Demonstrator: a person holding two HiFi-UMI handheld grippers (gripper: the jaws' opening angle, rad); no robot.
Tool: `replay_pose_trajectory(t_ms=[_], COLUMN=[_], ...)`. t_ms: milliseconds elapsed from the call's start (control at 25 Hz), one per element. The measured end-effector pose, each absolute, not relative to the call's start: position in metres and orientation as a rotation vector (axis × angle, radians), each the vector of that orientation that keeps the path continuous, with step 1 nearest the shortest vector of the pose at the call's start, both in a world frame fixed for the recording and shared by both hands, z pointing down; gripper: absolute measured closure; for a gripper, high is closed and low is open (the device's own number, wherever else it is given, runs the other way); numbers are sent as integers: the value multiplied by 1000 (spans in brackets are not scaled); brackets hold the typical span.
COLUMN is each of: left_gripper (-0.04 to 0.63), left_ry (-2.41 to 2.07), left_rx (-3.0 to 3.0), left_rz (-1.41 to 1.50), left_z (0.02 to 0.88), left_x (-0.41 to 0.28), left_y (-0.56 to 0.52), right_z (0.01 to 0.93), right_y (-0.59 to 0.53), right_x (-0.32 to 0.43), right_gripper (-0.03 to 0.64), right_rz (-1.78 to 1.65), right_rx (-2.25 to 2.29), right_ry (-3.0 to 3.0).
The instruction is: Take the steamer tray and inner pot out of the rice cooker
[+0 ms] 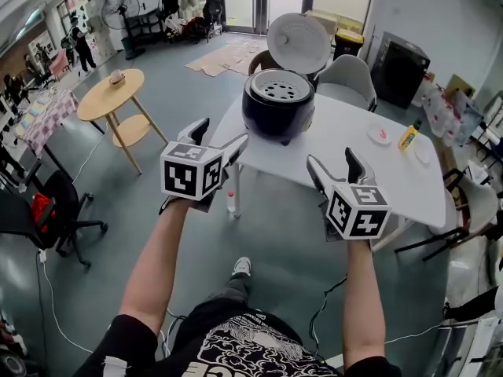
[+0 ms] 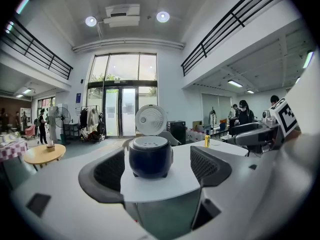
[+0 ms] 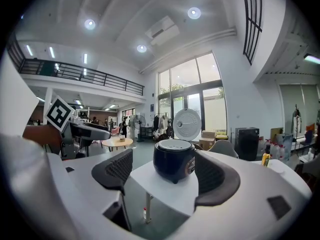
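Forearms extend from the bottom of the head view, one gripper per hand. Left gripper (image 1: 224, 132): jaws wide apart, nothing between the pads, held over bare floor just off the left edge of the white table (image 1: 355, 157). Right gripper (image 1: 331, 157): jaws likewise spread and empty, over the table's near edge. Rice cooker (image 1: 278, 107) stands close to the table's far left corner, well apart from both grippers, lid (image 1: 299, 43) raised upright behind it. Steamer tray (image 1: 280, 90) sits in the cooker's mouth; inner pot hidden beneath it. Tabletop right of the cooker is bare out to a small dish (image 1: 380, 134) and a yellow bottle (image 1: 409, 136). Open floor lies between this table and the round wooden table (image 1: 111, 93).
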State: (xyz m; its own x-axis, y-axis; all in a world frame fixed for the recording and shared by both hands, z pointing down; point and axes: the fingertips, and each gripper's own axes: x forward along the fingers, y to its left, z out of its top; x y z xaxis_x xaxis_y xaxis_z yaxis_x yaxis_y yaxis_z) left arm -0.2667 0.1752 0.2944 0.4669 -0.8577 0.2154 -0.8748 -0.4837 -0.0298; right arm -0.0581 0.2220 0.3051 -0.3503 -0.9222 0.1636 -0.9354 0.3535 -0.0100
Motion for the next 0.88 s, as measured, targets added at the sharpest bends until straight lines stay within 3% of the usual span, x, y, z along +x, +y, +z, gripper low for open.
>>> replay_pose_trajectory(t_ms=[320,880], left_gripper=[199,198], left_ry=[-1550,-1456], left_rx=[2605,2612], left_rz=[301,301], left_z=[293,297], left_x=[-233,-243], left_y=[88,-191], right_z=[304,304], right_y=[131,-145], right_x=[-30,-59], right_gripper=[230,230], right_rz=[155,181], right_rx=[1658,1607], right_ry=[-2483,-2455])
